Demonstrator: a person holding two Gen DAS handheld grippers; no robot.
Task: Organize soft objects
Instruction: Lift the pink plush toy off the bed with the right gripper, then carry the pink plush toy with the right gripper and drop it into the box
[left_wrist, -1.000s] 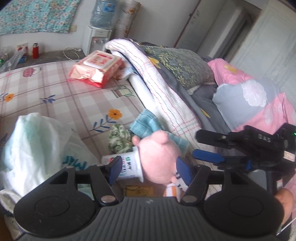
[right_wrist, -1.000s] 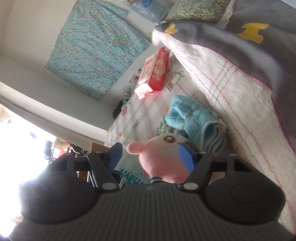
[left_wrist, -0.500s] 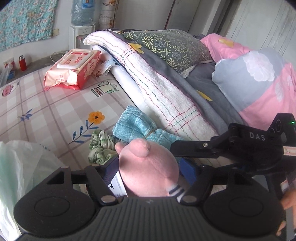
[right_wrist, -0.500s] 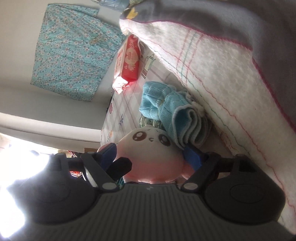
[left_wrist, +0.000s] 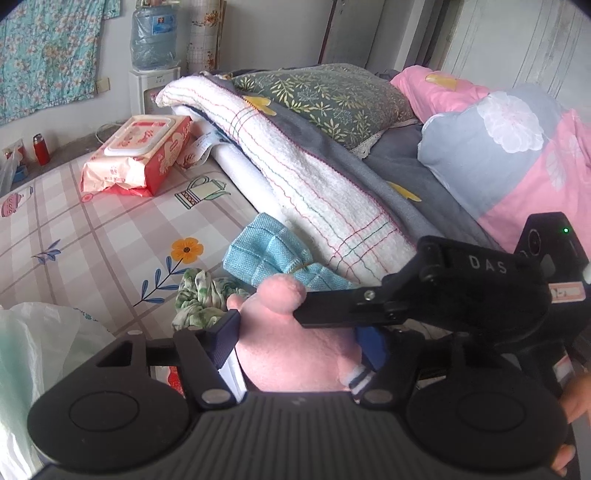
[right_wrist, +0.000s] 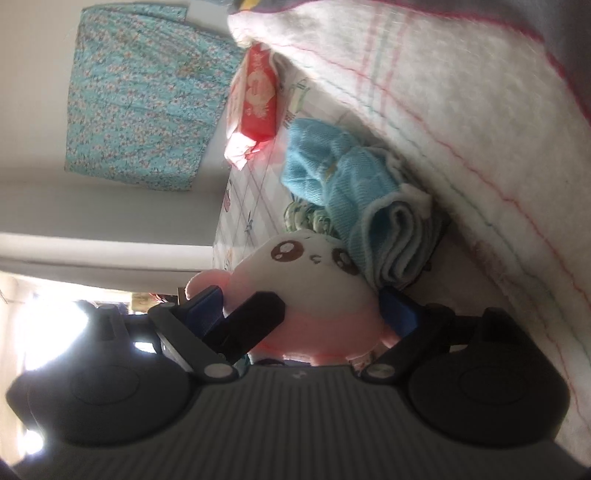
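My left gripper's (left_wrist: 299, 341) fingers (left_wrist: 225, 332) sit either side of the pink plush toy (left_wrist: 291, 354), and I read them as clamped on its body; their jaws have just been closing a little. My right gripper's (right_wrist: 303, 310) fingers (right_wrist: 397, 308) also flank the plush toy, from the face side, but their jaws have just been opening and I judge the pads clear of it, so this gripper is released with the toy between its fingers. One dark finger of the left gripper crosses in front of the toy in the right wrist view. Taking the toy as my landmark: the folded blue towel (left_wrist: 269, 254) lies just behind it, touching or nearly so; the crumpled green-and-white cloth (left_wrist: 197, 295) lies just behind and to its left; the white plastic bag (left_wrist: 40, 354) is off to its left. A packet of wet wipes (left_wrist: 140, 155) rests well beyond it on the checked bedsheet (left_wrist: 92, 229). The white striped blanket (left_wrist: 314, 181) runs along the toy's right, with bedding piled further right.
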